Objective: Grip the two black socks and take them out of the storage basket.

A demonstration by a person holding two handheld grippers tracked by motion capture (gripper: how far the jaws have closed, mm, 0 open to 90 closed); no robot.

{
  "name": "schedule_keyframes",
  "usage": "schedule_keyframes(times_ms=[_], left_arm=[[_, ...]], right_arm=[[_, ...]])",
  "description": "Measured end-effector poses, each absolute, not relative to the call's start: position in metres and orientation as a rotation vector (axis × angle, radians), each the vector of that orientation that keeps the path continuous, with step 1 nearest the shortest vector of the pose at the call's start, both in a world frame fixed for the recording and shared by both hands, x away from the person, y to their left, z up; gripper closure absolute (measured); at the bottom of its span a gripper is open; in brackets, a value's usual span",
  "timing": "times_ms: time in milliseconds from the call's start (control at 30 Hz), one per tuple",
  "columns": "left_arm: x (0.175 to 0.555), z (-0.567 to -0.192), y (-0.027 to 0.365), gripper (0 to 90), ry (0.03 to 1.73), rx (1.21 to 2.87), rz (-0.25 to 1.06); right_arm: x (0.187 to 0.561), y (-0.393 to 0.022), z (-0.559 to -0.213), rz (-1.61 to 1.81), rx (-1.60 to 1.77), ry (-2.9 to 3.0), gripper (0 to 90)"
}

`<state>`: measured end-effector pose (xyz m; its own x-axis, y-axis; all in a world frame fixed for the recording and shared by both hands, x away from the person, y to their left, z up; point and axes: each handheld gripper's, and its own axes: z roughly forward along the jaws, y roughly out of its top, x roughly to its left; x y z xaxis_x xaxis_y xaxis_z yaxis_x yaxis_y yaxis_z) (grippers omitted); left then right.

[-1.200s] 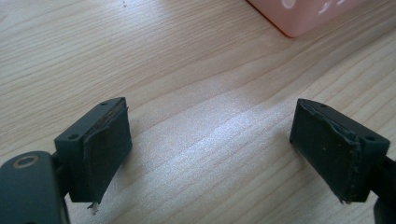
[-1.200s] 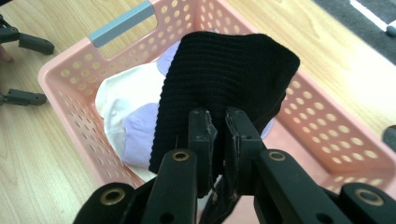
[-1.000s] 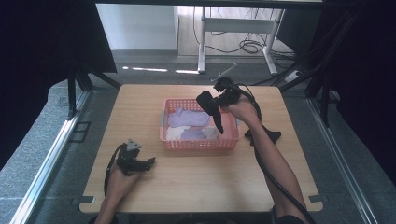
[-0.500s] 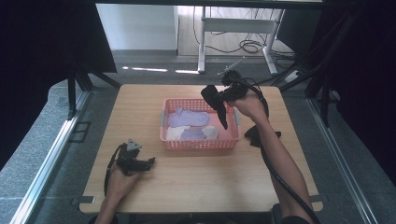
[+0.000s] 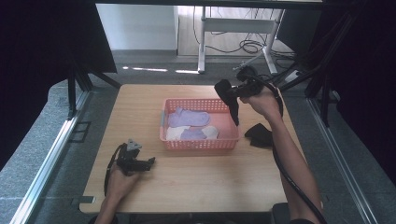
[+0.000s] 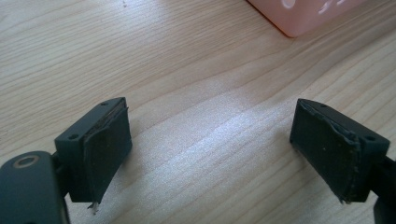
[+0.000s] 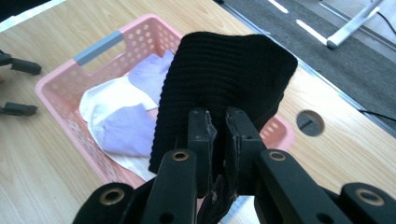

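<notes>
The right tongs [image 7: 215, 126] pinch a black knitted sock [image 7: 224, 88], which hangs above the far right corner of the pink plastic basket [image 5: 201, 142]. The left tongs [image 6: 210, 149] rest spread on the wooden bench [image 5: 196, 186] — nothing between them.

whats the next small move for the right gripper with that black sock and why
Probably lower it and open the jaws: the right gripper is clamped on the black sock, which hangs over the right end of the pink basket where the purple and white socks already lie.
</notes>
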<state>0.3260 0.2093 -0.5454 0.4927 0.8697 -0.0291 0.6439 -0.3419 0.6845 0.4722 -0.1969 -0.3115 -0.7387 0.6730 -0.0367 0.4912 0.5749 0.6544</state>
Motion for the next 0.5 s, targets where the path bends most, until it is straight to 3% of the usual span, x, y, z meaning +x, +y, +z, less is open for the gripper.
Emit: schedule_keyframes(times_ms=[500], left_arm=[[0.326,-0.546,0.209,12.5,1.239,2.095,0.459]], right_arm=[[0.464,-0.263,-0.318,0.853,1.104,2.434,81.5]])
